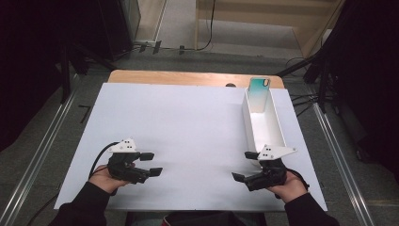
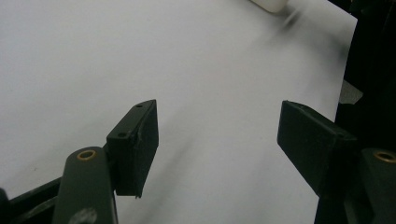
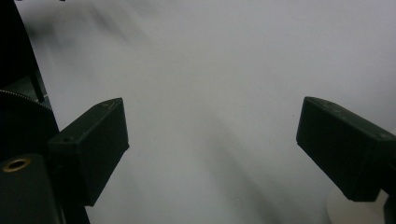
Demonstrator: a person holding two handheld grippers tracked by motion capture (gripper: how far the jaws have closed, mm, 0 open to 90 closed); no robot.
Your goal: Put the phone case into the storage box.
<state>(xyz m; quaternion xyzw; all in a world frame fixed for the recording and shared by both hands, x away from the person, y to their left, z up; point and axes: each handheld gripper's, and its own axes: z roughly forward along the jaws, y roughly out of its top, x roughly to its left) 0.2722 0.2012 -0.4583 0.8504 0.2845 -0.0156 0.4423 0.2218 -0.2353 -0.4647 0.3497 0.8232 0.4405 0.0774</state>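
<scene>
My left gripper (image 1: pixel 153 163) rests low on the white table sheet (image 1: pixel 188 122) at the near left, pointing right, jaws open and nothing between them. In the left gripper view the same left gripper (image 2: pixel 219 140) spans bare white sheet. At the near right my right gripper (image 1: pixel 242 165) points left with its jaws open and nothing in them, just in front of the near end of a long white box (image 1: pixel 263 129). Bare sheet also lies between the jaws of the right gripper (image 3: pixel 212 144) in its own view. A teal phone (image 1: pixel 259 89) leans upright against the far end of the box.
A corner of the white box (image 2: pixel 268 4) peeks in at the top of the left gripper view. The wooden table edge (image 1: pixel 188 76) shows past the sheet. Dark stands and cables line the floor on both sides.
</scene>
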